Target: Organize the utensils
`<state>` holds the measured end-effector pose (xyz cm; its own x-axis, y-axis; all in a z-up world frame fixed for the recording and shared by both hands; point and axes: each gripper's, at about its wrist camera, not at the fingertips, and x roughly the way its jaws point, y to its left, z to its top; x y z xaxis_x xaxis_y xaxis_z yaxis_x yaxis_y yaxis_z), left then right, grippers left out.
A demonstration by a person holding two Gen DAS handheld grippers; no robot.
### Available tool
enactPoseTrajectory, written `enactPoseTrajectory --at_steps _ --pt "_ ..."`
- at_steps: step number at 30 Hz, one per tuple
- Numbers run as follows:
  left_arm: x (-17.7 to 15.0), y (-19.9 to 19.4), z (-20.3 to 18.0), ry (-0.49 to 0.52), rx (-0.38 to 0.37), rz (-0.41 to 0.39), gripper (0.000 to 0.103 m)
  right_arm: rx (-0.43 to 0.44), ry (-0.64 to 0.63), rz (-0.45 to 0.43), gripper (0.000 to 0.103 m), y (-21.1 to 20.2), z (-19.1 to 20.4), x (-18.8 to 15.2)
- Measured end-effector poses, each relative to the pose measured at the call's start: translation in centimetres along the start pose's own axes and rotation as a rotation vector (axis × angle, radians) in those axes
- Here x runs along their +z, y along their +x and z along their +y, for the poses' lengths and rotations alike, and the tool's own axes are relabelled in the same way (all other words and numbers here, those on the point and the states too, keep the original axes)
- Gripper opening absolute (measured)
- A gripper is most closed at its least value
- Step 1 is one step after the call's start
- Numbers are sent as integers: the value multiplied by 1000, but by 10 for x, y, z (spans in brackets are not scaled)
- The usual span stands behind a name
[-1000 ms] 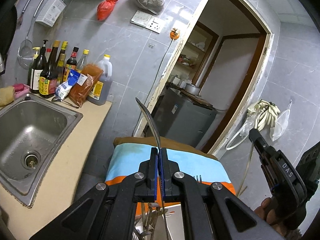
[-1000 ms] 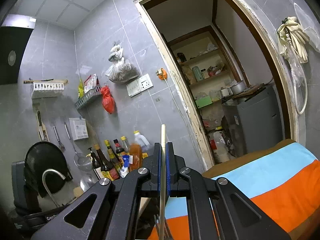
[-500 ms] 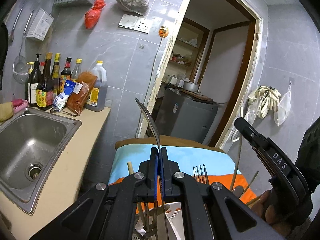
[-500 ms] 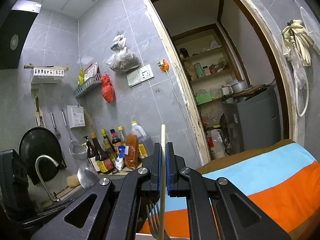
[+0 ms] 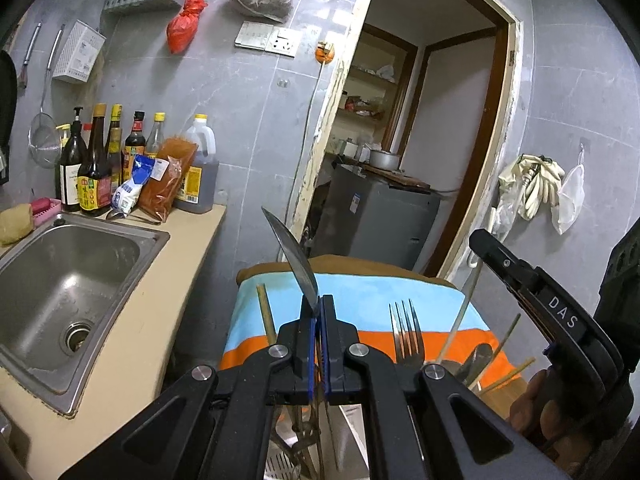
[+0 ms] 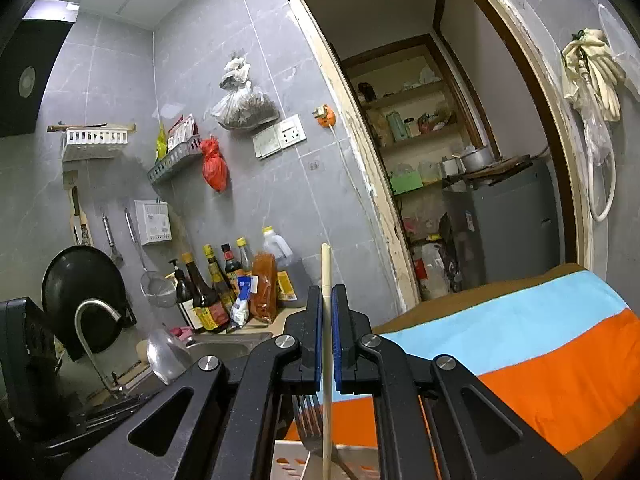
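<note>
My left gripper (image 5: 319, 308) is shut on a metal spoon (image 5: 294, 258), whose bowl sticks up and tilts left past the fingertips. The same spoon (image 6: 166, 354) shows at the lower left of the right wrist view. My right gripper (image 6: 327, 300) is shut on a pale chopstick (image 6: 326, 268) that stands upright between its pads. In the left wrist view the right gripper (image 5: 478, 240) sits at the right, with a hand below it. Under both grippers, a fork (image 5: 406, 332) and several chopsticks stand in a white holder (image 6: 296, 460).
A steel sink (image 5: 60, 280) is set in the beige counter on the left, with sauce bottles (image 5: 96, 168) behind it. A blue and orange striped cloth (image 5: 360, 292) lies ahead, before an open doorway. A faucet (image 6: 92, 320) and a black wok (image 6: 80, 288) stand at the left.
The left wrist view has dipped and rolled slightly, bringing the fork and standing chopsticks into sight. The right gripper now shows further in from the right. Both grips are unchanged.
</note>
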<state>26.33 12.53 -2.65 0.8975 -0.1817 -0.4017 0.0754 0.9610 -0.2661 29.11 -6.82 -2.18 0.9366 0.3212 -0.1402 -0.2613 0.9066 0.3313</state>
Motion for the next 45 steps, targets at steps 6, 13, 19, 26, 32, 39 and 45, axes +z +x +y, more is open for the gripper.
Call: enactPoseTrajectory --at_steps 6,13,19,26,32,39,45 --pt "-1 -5 2 -1 -10 36 4 7 -5 26 5 -5 -1 0" --pt "2 -10 -2 16 -29 68 13 1 -9 38 18 -15 -2 5" --pt "3 -17 -5 6 -38 57 32 -10 -22 27 26 -30 -3 12" --pt "9 -29 -11 -5 -50 25 56 -52 -53 27 44 -54 -4 21" --pt "10 -39 -16 -4 -48 14 83 -106 -69 55 63 -74 -9 24" --pt "9 -52 -25 36 -12 14 101 -152 -70 92 86 -94 -14 25" --pt "3 -64 -38 78 20 18 102 -188 -102 135 99 -115 -18 27"
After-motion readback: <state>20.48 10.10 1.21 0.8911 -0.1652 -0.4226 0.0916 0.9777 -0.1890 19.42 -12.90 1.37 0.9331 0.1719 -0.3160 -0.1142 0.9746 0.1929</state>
